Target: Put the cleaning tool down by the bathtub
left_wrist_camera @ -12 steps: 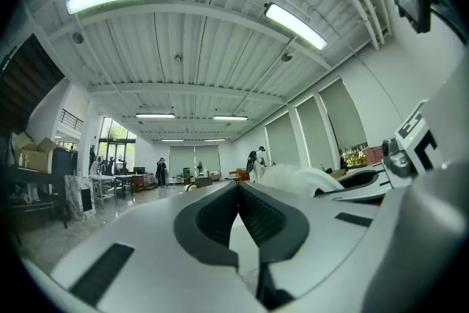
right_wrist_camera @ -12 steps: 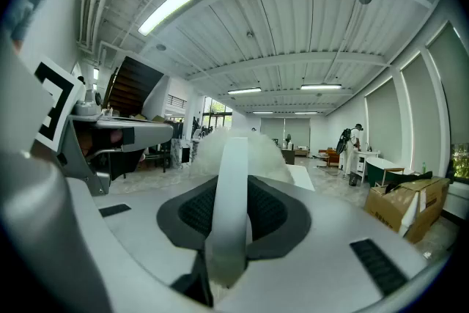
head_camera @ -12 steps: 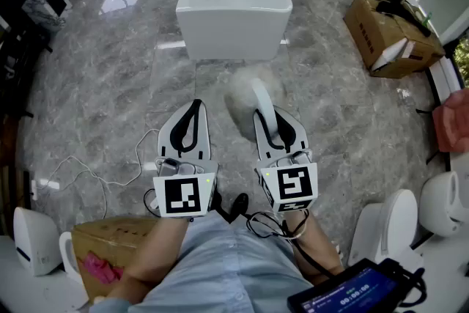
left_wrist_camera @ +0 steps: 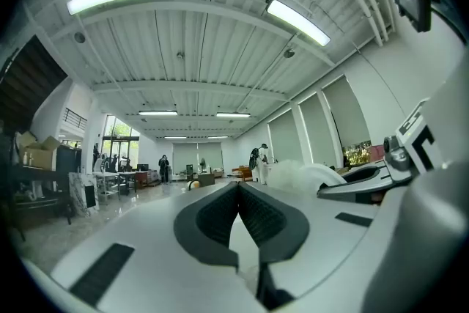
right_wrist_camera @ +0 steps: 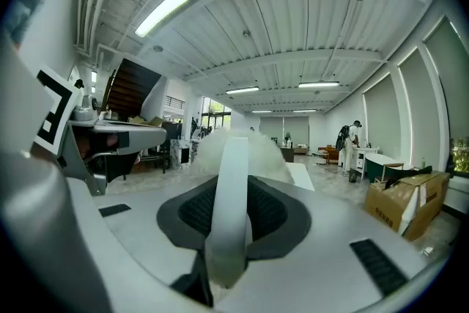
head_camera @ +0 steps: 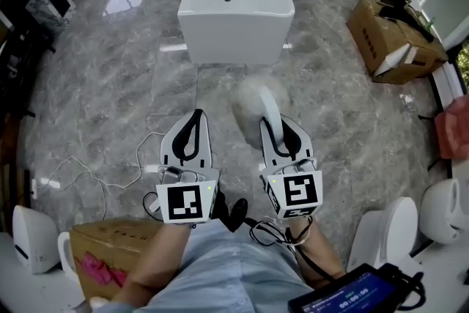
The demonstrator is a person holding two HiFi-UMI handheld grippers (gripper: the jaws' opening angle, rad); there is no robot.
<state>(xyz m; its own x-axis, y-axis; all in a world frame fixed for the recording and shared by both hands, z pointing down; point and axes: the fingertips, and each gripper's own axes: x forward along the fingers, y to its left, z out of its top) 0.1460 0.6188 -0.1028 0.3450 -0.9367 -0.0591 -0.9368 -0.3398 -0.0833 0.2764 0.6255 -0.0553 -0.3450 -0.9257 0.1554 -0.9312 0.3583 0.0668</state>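
Jaws of right gripper (right_wrist_camera: 233, 210) clamp cleaning tool (head_camera: 253, 100) — box (head_camera: 390, 39) print unreadable.

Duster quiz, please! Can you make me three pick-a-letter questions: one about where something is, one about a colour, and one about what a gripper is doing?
1. Where is the bathtub?
A. On the floor, straight ahead.
B. On top of a box.
C. Hanging on a wall.

2. What colour is the duster fluff?
A. Pink.
B. White.
C. Green.

3. What is the right gripper doing?
A. Open and empty.
B. Holding a cable.
C. Shut on the duster's handle.

Answers: 1 A, the head view shows it standing on the floor ahead. 2 B, the fluff is white. 3 C, the handle sits clamped between its fingers.
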